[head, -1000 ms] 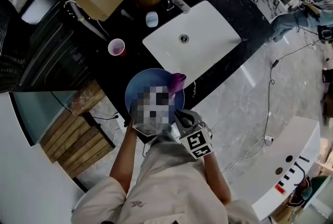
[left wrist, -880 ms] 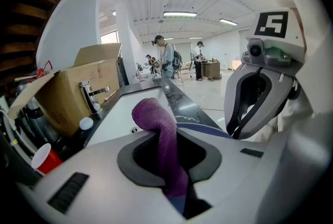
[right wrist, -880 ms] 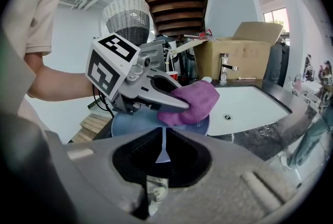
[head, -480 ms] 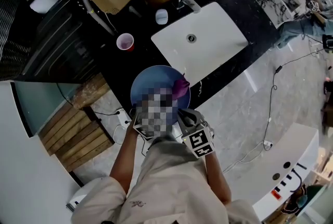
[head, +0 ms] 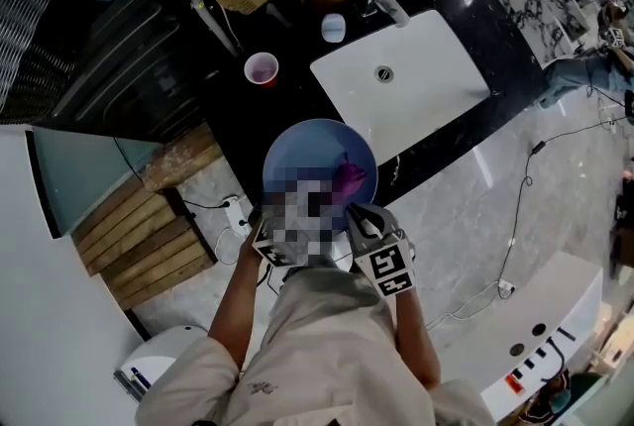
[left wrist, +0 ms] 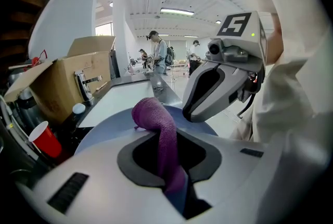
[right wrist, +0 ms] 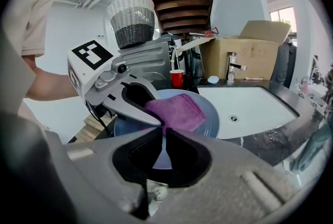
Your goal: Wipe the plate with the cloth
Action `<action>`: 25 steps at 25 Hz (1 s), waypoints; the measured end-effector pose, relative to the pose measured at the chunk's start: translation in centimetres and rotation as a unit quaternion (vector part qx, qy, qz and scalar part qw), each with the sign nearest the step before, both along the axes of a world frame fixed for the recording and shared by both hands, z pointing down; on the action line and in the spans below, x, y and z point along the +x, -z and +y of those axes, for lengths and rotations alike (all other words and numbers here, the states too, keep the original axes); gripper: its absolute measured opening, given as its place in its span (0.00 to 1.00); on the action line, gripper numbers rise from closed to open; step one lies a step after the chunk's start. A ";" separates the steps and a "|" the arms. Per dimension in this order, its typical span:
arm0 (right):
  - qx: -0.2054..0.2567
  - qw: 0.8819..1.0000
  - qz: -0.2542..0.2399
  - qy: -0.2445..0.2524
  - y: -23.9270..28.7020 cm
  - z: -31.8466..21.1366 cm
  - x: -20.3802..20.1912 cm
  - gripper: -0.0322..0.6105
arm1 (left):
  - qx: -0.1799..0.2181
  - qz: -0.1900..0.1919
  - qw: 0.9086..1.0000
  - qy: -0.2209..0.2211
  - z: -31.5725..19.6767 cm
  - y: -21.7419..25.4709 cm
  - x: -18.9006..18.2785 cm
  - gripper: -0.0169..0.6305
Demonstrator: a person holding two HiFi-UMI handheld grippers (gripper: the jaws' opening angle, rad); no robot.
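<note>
**While the plate is held up, wiping looks under way, not finished**

As both tools meet at the round blue plate (head: 307, 152), the left hand-held gripper (left wrist: 171, 165) is clenched on the purple terry cloth (left wrist: 156, 119), which lies folded on the plate's face near the rim. The right hand-held gripper (right wrist: 160, 150) pinches the plate's near edge and holds it in the air over the edge of the black worktop (head: 248, 117), beside the white sink (head: 416, 87). Judged stage: cloth is on the plate, most of the face is uncovered, and how much is already wiped cannot be told.
</note>
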State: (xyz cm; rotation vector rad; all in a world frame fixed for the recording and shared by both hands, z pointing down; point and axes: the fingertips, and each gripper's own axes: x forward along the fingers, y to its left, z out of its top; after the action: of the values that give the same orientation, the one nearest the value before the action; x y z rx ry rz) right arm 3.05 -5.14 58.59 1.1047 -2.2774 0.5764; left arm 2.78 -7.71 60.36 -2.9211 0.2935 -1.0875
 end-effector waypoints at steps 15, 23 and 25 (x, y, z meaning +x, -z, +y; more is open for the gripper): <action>-0.004 1.000 0.002 0.025 -0.4 -0.3 -1.1 0.09 | 0.005 -0.036 0.998 0.050 -0.6 -0.5 -4.9 0.11; -0.008 0.999 0.004 0.036 -0.5 -0.2 -1.1 0.09 | 0.020 -0.057 0.994 0.095 -3.2 -0.5 -6.7 0.11; -0.009 0.999 0.004 0.039 -0.5 -0.2 -1.0 0.09 | 0.024 -0.062 0.992 0.109 -3.9 -0.5 -7.0 0.11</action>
State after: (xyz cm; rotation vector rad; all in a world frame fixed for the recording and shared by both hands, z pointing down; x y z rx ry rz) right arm 2.08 -5.37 59.06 1.0018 -2.2926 0.5588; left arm -4.18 -11.63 60.88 -2.8141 0.6378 -1.2635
